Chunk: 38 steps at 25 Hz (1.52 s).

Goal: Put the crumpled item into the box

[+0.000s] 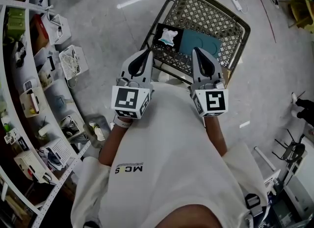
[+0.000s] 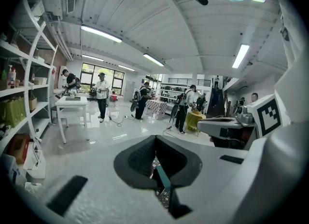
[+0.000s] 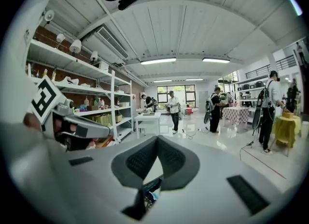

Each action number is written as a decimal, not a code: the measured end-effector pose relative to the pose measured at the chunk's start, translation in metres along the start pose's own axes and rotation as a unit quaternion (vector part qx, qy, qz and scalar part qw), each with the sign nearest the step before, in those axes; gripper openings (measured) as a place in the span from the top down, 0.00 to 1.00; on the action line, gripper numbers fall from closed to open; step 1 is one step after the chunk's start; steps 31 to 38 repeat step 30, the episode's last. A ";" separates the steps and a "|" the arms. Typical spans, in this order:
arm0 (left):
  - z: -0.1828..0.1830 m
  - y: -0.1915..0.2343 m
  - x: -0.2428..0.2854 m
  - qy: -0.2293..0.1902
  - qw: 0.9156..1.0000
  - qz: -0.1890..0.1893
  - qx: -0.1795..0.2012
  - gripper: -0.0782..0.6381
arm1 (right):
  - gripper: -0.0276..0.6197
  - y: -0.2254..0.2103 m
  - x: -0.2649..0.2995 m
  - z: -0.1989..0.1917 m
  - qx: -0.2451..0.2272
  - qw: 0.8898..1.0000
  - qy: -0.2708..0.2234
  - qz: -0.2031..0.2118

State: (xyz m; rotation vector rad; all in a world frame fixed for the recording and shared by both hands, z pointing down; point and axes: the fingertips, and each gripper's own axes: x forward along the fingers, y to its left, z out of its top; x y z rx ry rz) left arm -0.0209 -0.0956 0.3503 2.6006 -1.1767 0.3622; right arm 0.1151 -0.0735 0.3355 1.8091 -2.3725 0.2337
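While the crumpled item (image 1: 168, 36) is lying in the wire cart (image 1: 206, 11), the left gripper (image 1: 146, 51) and right gripper (image 1: 197, 50) are hovering over its near rim, jaws pressed together

Left gripper (image 1: 145, 55), right gripper (image 1: 197, 54): level, jaws together, empty.

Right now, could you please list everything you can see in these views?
Cart: one, grey wire, on the floor ahead.
Tray: one, black, inside the cart.
Crumpled item: one, white and pale blue, on the tray.
Box: one, teal, in the cart beside the tray.
Shelves: one run, white, at the person's left, loaded with small goods.
Table: one, white, far across the room.
People: several, standing in the background.
Shirt: one, white, on the person.
Left gripper: one, grey, jaws together, empty, by the cart's near edge.
Right gripper: one, grey, likewise shut and empty, beside it.
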 end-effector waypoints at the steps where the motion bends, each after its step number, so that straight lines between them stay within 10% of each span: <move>1: 0.000 -0.001 -0.001 0.000 1.000 0.001 0.000 0.86 | 0.93 0.001 -0.003 -0.001 0.003 1.000 0.001 0.001; 38: -0.012 -0.001 -0.005 0.011 1.000 0.023 -0.007 0.86 | 0.93 -0.003 0.001 -0.021 0.030 0.999 0.024 0.023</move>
